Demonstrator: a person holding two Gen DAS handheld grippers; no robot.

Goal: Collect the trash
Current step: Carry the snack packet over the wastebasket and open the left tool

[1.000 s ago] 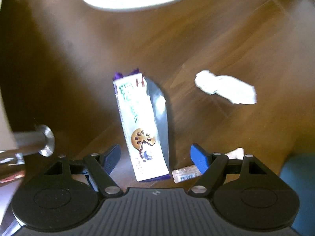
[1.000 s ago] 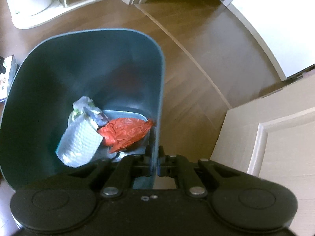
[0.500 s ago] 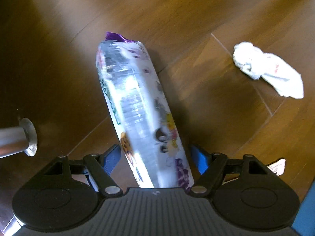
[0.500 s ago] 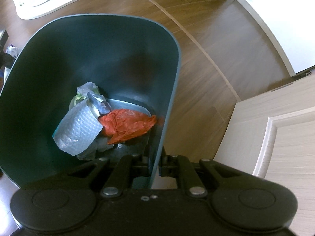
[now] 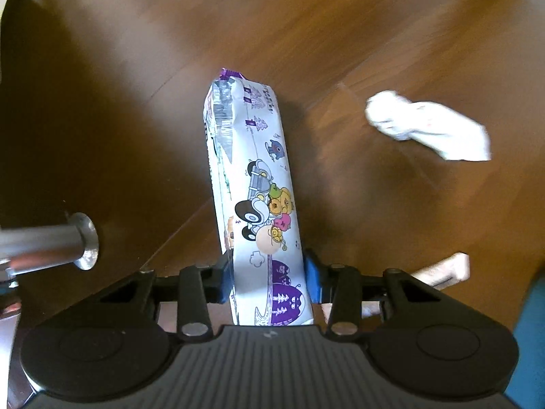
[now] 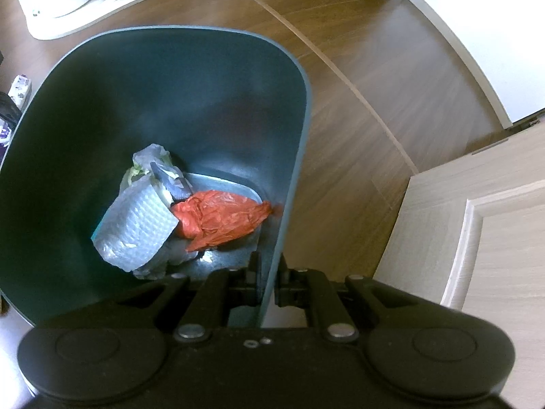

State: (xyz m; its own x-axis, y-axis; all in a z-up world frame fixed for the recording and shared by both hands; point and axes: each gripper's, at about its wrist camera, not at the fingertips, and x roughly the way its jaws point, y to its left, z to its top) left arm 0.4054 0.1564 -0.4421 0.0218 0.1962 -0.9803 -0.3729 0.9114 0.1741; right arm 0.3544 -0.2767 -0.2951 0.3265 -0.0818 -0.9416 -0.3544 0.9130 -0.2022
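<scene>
Grasping the snack wrapper [image 5: 262,204], the left hand-held gripper [image 5: 267,281] is clenched; the right hand-held gripper [image 6: 267,284] pinches the trash bin [image 6: 299,156] wall.

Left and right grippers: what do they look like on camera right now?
Both are matte black plastic with two round discs at the base and silver pivot screws on angular linkage arms. The left gripper has a ribbed centre plate and blue fingertip pads. The right gripper has a smooth, dusty centre plate; its pads look dark. No cables or sleeves visible.
</scene>
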